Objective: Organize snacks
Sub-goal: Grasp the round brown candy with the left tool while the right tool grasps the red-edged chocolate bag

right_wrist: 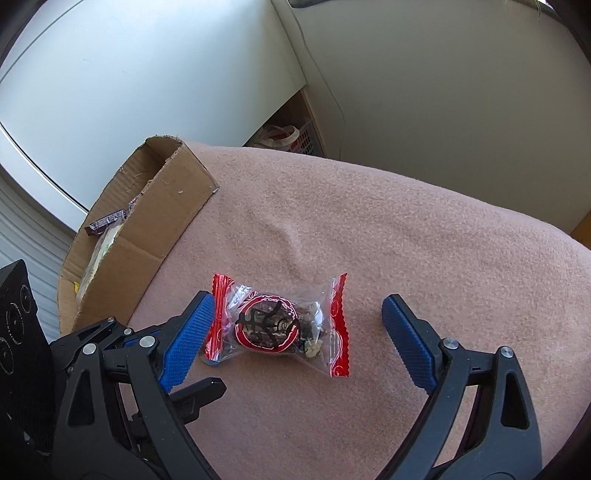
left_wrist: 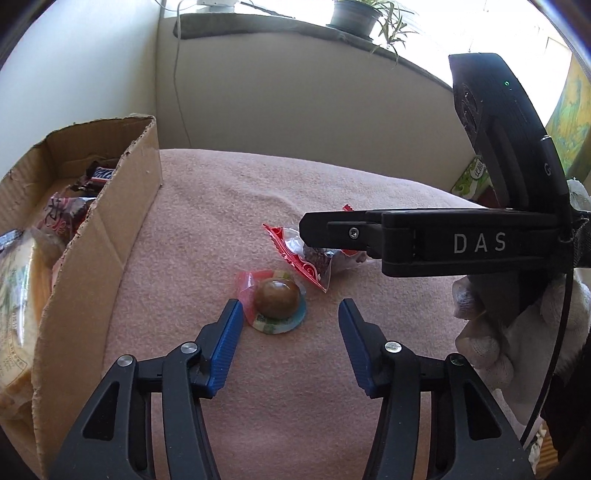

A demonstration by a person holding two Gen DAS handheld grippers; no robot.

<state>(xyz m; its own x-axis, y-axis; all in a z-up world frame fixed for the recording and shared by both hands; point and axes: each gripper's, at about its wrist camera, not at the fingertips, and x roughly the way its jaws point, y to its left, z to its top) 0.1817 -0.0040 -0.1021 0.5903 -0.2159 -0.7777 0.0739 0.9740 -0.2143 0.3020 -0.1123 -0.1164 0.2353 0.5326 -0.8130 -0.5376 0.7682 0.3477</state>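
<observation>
A brown egg-shaped snack in a round clear pack lies on the pink cloth. My left gripper is open, its fingertips on either side of the pack, the left pad close to it. A clear red-ended snack bag lies on the cloth between the open fingers of my right gripper; it also shows in the left wrist view, partly under the right gripper's body. A cardboard box at the left holds several snacks.
The box stands at the cloth's left edge with a chocolate bar and other packets inside. A wrinkle in the cloth lies beyond the bag. A wall and a sill with a potted plant are behind.
</observation>
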